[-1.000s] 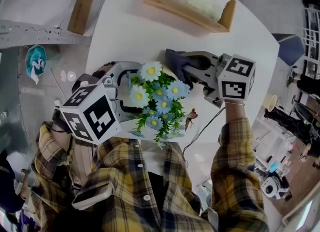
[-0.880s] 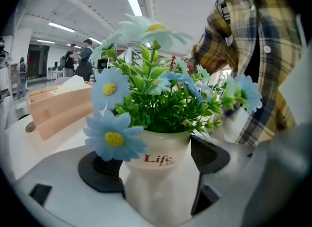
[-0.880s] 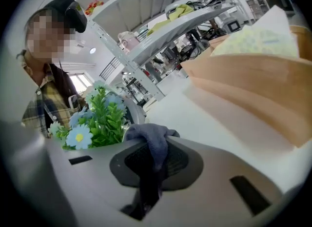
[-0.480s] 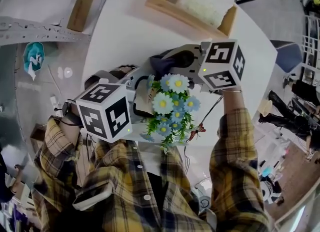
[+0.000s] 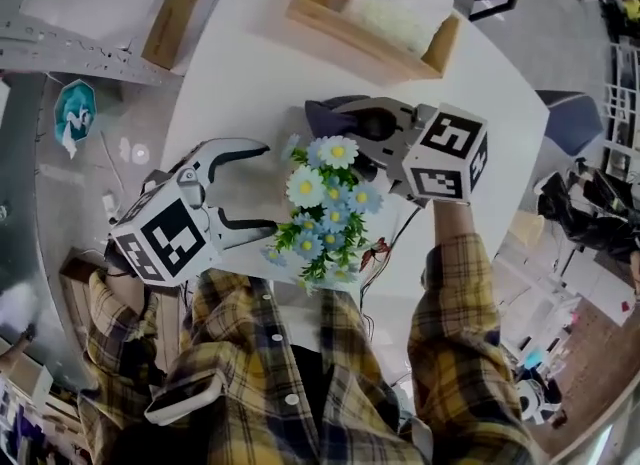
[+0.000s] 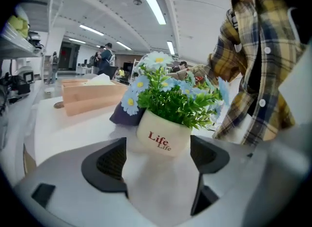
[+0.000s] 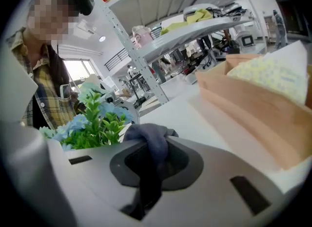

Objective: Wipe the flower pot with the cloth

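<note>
A cream flower pot (image 6: pixel 163 136) printed "Life" holds green leaves and blue and white daisies (image 5: pixel 322 205). It stands on the white round table (image 5: pixel 245 63). My left gripper (image 5: pixel 268 185) is open, its jaws spread wide just short of the pot, one to each side, not touching it. In the left gripper view the left gripper (image 6: pixel 158 158) frames the pot's base. My right gripper (image 5: pixel 345 123) is shut on a dark grey-blue cloth (image 7: pixel 150 140), held at the far side of the flowers. The cloth (image 6: pixel 122 116) shows behind the pot.
A wooden box (image 5: pixel 335 8) with a pale yellow cloth (image 5: pixel 400 13) in it sits at the table's far side. A thin cable and a small butterfly ornament (image 5: pixel 378 250) lie near the table's near edge. Shelving (image 7: pixel 195 26) stands beyond the table.
My left gripper was closed round the pot; it has let go, opened and drawn back to the left. The right gripper still holds the cloth behind the flowers.
</note>
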Motion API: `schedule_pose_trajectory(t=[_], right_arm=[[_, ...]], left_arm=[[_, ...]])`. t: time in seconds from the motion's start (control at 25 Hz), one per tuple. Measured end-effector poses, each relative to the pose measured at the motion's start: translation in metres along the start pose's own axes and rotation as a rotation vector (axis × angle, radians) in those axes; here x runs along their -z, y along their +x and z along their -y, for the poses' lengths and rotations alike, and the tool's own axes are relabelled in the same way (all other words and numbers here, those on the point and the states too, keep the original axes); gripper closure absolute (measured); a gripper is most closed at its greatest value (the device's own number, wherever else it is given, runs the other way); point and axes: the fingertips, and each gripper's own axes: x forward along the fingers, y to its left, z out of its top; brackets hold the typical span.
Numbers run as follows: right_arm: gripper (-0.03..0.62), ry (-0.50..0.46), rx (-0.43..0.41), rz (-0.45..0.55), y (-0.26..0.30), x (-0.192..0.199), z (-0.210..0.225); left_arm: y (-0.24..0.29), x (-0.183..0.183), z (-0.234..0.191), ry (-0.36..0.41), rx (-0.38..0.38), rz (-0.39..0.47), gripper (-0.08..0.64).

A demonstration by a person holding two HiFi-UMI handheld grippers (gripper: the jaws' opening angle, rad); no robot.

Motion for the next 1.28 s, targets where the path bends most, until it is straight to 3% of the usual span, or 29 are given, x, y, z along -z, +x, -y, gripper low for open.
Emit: schedule_pose_trajectory(t=[0.24, 0.4, 0.52, 0.64, 0.8, 0.84, 1.12, 1.28], right_arm=[[0.569, 0.02, 0.173, 0.253, -0.062, -0.018, -0.009], [0.569, 0.033, 0.278, 0.467, -0.12, -0.037, -0.03], [0.569, 0.062, 0.327, 0.609, -0.169, -0.046, -0.06], [0.569, 0.071, 0.352, 0.76, -0.208, -0.062, -0.091], [0.569, 0.035, 0.377, 0.898, -0.242, -0.074, -0.132], [0.569, 0.028, 0.382, 0.914, -0.249, -0.072, -0.143], [0.569, -0.025, 0.464, 0.914, -0.272, -0.051, -0.208], [0.569, -0.034, 0.519, 0.899, -0.276, -0.037, -0.224]], left_arm=[[-0.037, -0.01, 0.004, -0.14, -0.182, 0.08, 0.144], [-0.073, -0.042, -0.001, -0.205, -0.374, 0.156, 0.269], [-0.09, -0.075, 0.014, -0.282, -0.44, 0.225, 0.326], [-0.1, -0.121, 0.027, -0.276, -0.42, 0.328, 0.389], [-0.094, -0.177, 0.043, -0.165, -0.4, 0.385, 0.446], [-0.089, -0.189, 0.051, -0.14, -0.397, 0.39, 0.5], [-0.043, -0.251, 0.112, -0.043, -0.301, 0.415, 0.552], [-0.028, -0.269, 0.129, -0.038, -0.244, 0.455, 0.552]])
